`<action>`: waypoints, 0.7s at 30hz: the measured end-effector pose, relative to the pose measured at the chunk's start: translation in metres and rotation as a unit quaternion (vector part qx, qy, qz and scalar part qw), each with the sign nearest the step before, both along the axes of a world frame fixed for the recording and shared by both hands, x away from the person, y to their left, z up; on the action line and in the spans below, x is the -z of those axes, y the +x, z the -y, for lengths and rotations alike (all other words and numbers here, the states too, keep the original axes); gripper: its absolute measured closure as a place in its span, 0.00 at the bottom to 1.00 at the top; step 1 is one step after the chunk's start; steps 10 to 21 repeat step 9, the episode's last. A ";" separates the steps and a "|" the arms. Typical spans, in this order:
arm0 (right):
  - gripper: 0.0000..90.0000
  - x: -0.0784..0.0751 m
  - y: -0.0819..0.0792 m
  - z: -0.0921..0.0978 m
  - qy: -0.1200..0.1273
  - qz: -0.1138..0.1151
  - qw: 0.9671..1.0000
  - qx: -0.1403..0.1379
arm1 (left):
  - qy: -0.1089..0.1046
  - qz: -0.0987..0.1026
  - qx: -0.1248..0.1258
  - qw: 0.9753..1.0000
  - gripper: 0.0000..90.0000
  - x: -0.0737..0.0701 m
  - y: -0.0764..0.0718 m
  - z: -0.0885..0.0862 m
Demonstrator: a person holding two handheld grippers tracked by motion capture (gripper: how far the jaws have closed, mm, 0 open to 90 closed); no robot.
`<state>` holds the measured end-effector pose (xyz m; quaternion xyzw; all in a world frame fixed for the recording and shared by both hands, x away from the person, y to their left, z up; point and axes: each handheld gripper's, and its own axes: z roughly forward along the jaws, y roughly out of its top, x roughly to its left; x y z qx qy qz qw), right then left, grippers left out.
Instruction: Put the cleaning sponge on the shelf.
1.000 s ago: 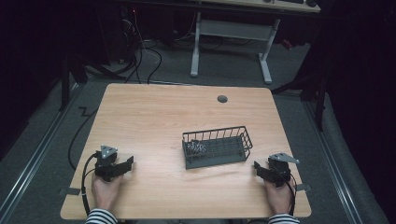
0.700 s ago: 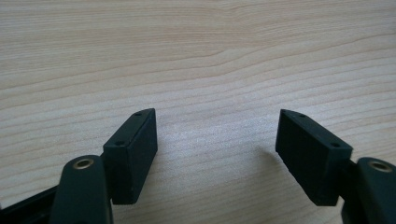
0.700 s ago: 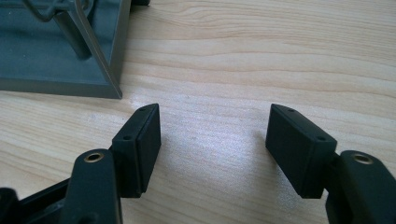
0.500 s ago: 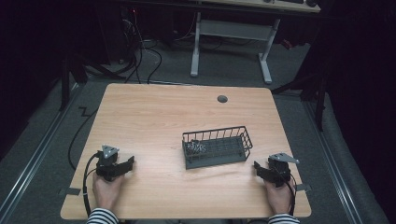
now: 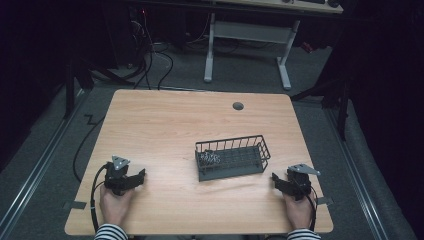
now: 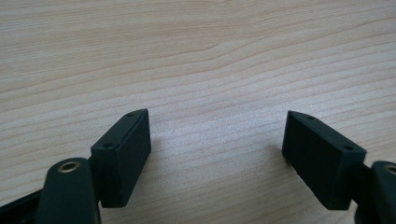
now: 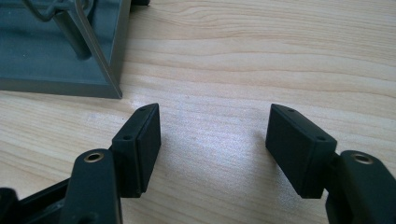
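Unmoved since the earlier frame: both tongs. Left tongs (image 5: 141, 174), spread, empty, on table (image 5: 165, 120) at 8 o'clock. Right tongs (image 5: 275, 178), spread, empty, at 4 o'clock, just beside wire basket (image 5: 233, 157) near centre, metal bits inside.

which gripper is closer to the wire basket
Right. The right gripper sits just off the wire basket's near right corner, jaws open. The left gripper rests farther away, across bare table to the basket's left, also open.
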<state>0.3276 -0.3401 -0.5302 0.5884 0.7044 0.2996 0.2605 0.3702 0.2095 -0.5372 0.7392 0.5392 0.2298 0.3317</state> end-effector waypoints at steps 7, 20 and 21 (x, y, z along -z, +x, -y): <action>0.40 0.000 0.000 0.000 0.002 0.000 1.000 0.000 | 0.000 0.000 0.000 1.000 0.27 0.000 0.000 0.000; 0.40 0.000 0.000 0.000 0.002 0.000 1.000 0.000 | 0.000 0.000 0.000 1.000 0.27 0.000 0.000 0.000; 0.40 0.000 0.000 0.000 0.002 0.000 1.000 0.000 | 0.000 0.000 0.000 1.000 0.27 0.000 0.000 0.000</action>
